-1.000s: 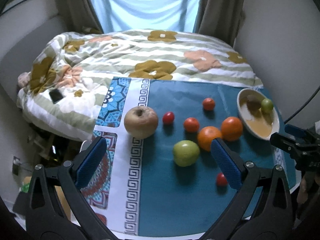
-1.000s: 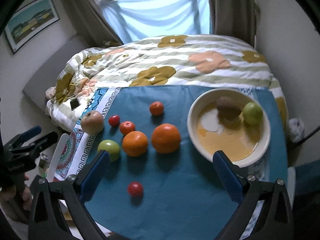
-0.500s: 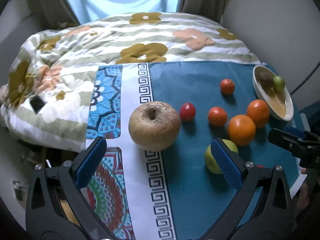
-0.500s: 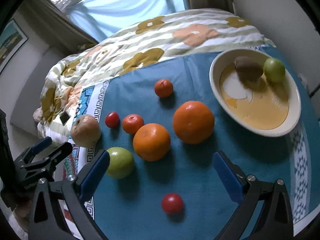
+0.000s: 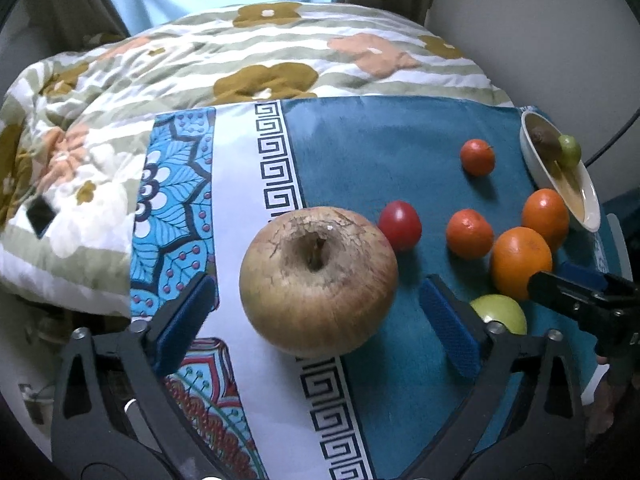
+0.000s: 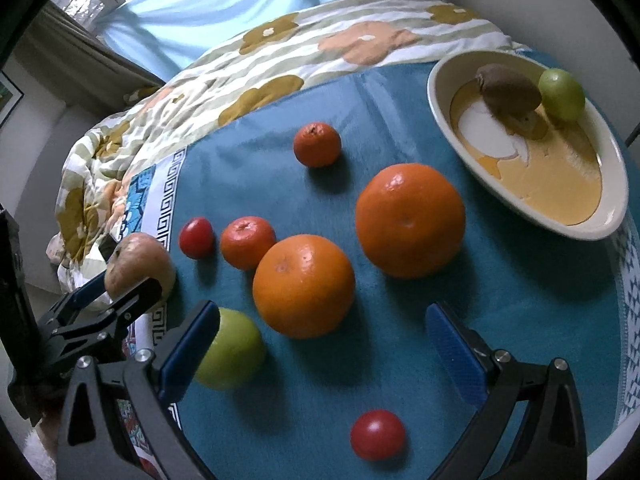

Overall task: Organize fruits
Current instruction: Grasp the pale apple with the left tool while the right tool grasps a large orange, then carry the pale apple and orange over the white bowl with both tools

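Bowl (image 6: 440, 92): kiwi (image 6: 506, 90) and lime (image 6: 560, 94) held. Eight fruits left on desk (image 6: 520, 300). Left claw (image 5: 318, 322) spread around apple (image 5: 318, 280); right claw (image 6: 324, 354) spread, empty.

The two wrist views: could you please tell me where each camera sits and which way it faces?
Left wrist view: on the left hand-held gripper, open, looking down at the wrinkled apple; the right hand-held gripper shows at the right edge.
Right wrist view: on the right gripper, open, facing the oranges and bowl; the left gripper shows at the left.
Shared: apple, oranges, bowl, blue cloth.
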The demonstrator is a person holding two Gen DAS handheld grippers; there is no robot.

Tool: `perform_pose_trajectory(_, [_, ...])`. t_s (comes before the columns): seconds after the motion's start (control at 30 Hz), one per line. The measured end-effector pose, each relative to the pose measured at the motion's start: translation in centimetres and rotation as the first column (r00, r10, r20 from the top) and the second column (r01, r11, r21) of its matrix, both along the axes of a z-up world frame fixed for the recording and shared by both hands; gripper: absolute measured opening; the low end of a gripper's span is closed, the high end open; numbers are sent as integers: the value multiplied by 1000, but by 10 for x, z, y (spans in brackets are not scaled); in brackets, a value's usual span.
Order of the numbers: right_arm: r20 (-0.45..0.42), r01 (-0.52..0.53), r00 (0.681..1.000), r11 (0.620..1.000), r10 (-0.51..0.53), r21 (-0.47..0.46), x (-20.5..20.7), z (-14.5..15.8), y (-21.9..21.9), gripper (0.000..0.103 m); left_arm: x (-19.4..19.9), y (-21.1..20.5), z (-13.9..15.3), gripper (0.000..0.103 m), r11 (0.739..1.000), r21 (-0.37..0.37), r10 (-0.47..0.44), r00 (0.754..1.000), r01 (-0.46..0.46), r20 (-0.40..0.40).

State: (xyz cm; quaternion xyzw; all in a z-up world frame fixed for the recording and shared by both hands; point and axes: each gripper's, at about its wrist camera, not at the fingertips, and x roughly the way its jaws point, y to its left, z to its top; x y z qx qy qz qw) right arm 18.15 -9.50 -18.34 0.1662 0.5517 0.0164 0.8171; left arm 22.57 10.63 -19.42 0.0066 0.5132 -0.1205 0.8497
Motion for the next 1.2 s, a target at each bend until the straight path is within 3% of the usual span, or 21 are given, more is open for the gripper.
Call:
perform_pose_trajectory(0.1, [-15,9,1000,1000,-9,20,5,-6,1,99,4,0,-5,99,1000,1,0,1000,0,-6])
perform_pose_trajectory(0.17, [-22,12,1000,1000,-11,27,6,-9,3,99,6,-1,-8,87,1000,5,-3,1000,4,-12])
perform_pose_trajectory(0.27, [-30,6,1000,1000,-5,19,10,-10,6,97,6,-2,-11,81,1000,-10,-17,1000,17,-20])
perform_pose_trajectory(0.5, [-49,-24,998,1000,24,1,16,-12,13,77,2,1,-9,80,1000,-11,-14,1000,14,-14])
perform_pose_trajectory(0.83, [-53,-48,998,999,46,-23,18,-12,18,65,-13,5,-8,80,1000,-2,8,1000,-8,-26])
perform_pose_trajectory(0.93, [-44,-49,998,998,47,-42,16,-11,17,56,-17,6,-8,80,1000,3,18,999,-18,-29])
perform_pose_trajectory(1.2, [-13,-66,998,997,65,-32,10,-4,16,54,-29,11,-3,80,999,2,36,999,-35,-26])
